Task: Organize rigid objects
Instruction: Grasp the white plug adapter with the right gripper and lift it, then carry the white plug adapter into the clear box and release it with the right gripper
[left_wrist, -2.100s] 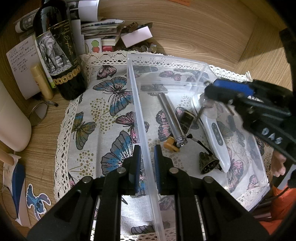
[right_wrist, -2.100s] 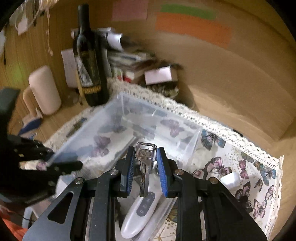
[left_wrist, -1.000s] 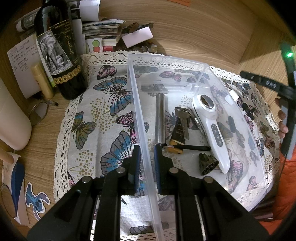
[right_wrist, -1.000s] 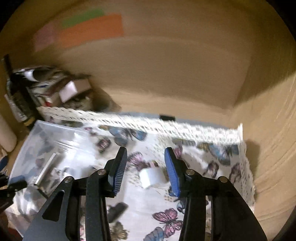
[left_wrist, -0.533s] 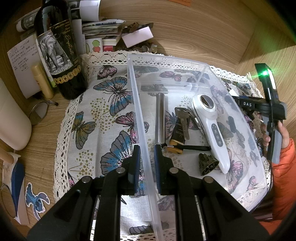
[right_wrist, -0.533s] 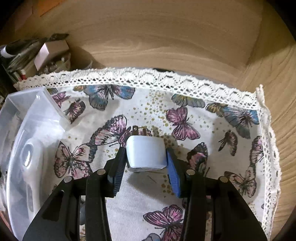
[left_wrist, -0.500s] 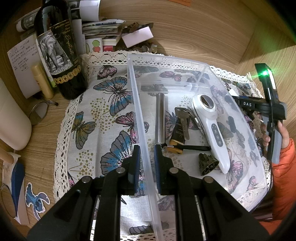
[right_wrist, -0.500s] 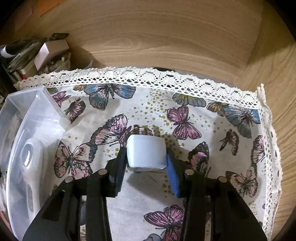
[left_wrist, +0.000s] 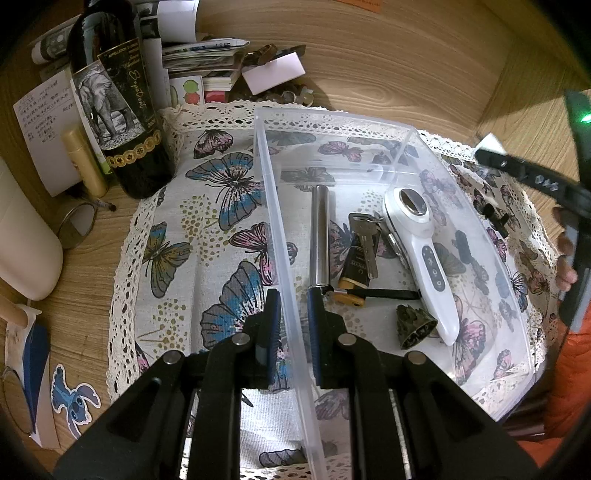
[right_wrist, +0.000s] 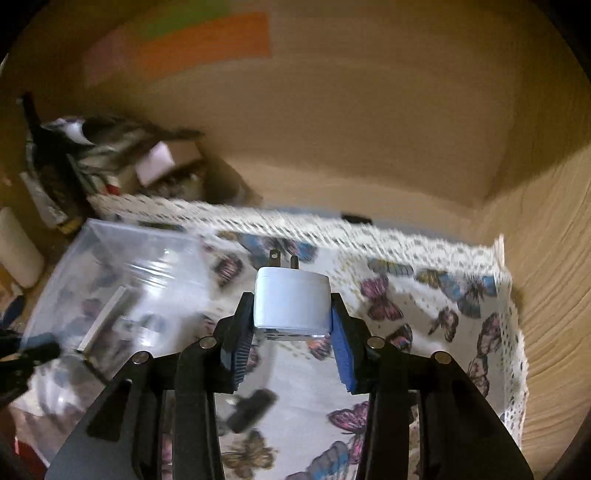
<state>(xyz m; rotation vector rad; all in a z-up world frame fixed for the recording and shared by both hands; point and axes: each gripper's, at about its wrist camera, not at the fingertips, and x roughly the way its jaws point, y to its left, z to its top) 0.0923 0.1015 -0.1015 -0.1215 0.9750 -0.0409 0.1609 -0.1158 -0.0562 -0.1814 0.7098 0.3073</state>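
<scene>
Now, line by line:
Bin: clear rigid plastic, rectangular, thin straight walls; one long wall runs between the left jaws.
Cloth: woven, butterfly print, lace edge, spread on the wooden worktop under the bin.
Bin contents: ahead and right of the left jaws lie a shiny metal tube, a toothed key, a white smooth handheld device with buttons, and a small dark ribbed bell.
Plug: white, glossy, rounded block with two flat metal prongs pointing away, held above the cloth, outside the bin.
Left gripper: jaws narrow, pinching the bin wall, angled down.
Right gripper: jaws clamped on the plug's two sides, tilted down over the cloth; the bin lies to their left.
Bottle: dark glass, elephant label, far left of the left jaws.
</scene>
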